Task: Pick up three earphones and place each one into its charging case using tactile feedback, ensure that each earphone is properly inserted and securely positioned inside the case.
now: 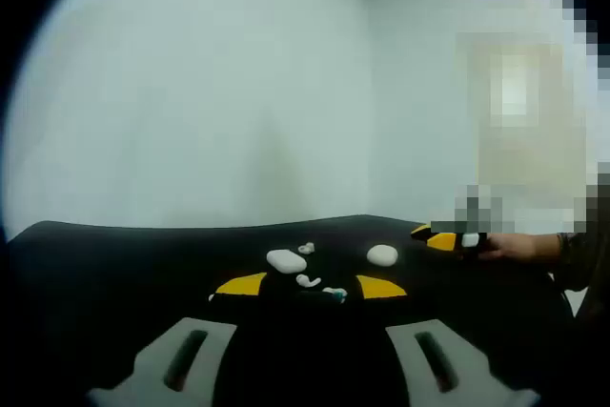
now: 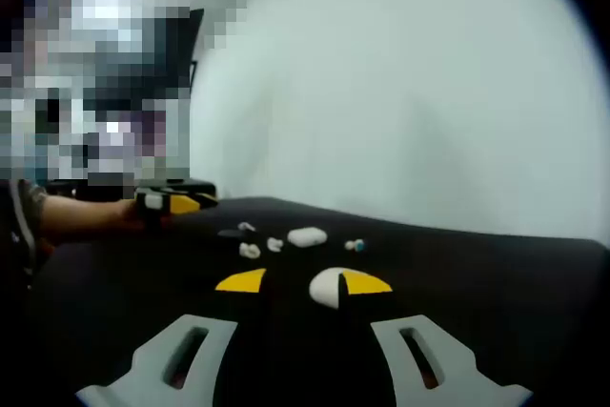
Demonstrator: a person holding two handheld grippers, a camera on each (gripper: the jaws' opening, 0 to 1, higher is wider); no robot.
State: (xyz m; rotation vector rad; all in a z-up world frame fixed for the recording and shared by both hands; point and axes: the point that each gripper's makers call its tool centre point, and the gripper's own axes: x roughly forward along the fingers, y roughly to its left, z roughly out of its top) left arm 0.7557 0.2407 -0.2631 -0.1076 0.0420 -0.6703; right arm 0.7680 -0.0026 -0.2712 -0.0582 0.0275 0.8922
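My left gripper (image 1: 310,285) hangs low over the dark surface (image 1: 114,264) with its fingers (image 1: 243,284) spread wide and nothing between them. Just beyond the yellow tips lie the small white pieces: a rounded charging case (image 1: 286,260) ahead and a little to the left finger's side, a second case (image 1: 382,254) ahead toward the right finger, and loose earphones, one (image 1: 306,249) past the first case and one (image 1: 309,281) almost between my tips, with a small teal-tipped bit (image 1: 335,294) beside it.

My right gripper (image 2: 303,282) is likewise wide and empty. One white case (image 2: 329,288) sits right at its fingers (image 2: 366,282), between the tips; further ahead lie another case (image 2: 307,235) and small earphones (image 2: 250,251).

I judge the earphones very light, hard and glossy, so they will likely slip or flick away under a hard pinch. I would take each across its bulbous body, gently, with the stem free to point into the case. The cases look light too and may skid unless the other fingers steady them.
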